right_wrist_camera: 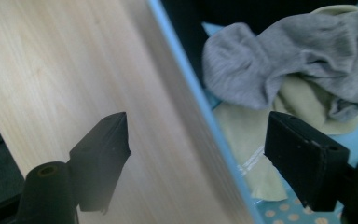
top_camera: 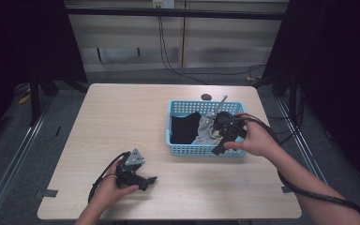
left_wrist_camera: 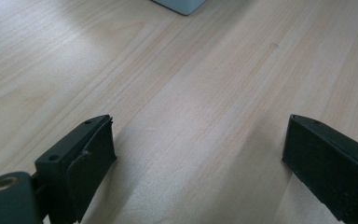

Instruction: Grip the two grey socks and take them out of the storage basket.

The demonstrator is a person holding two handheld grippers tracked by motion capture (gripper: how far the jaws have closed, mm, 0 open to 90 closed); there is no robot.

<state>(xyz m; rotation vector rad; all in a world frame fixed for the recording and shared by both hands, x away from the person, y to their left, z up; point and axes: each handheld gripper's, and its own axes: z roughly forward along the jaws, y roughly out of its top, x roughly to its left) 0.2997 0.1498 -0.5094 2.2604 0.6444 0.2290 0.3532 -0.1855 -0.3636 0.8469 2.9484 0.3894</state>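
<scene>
Beyond right gripper [right_wrist_camera: 198,140], grey cloth [right_wrist_camera: 284,60]

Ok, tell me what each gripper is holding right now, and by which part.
Nothing is held. The left gripper rests open over bare table. The right gripper is open at the blue basket rim, its jaws apart with no cloth between them.

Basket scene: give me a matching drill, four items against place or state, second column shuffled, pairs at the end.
Items:
1. blue basket
2. grey cloth
3. left gripper
4. black cloth

Places or states:
A. open over bare table, nothing between its jaws
B. left half of the basket
C. on the right half of the table
D. crumpled on top of a pale yellow-green cloth

Pairs: 1-C, 2-D, 3-A, 4-B
</scene>
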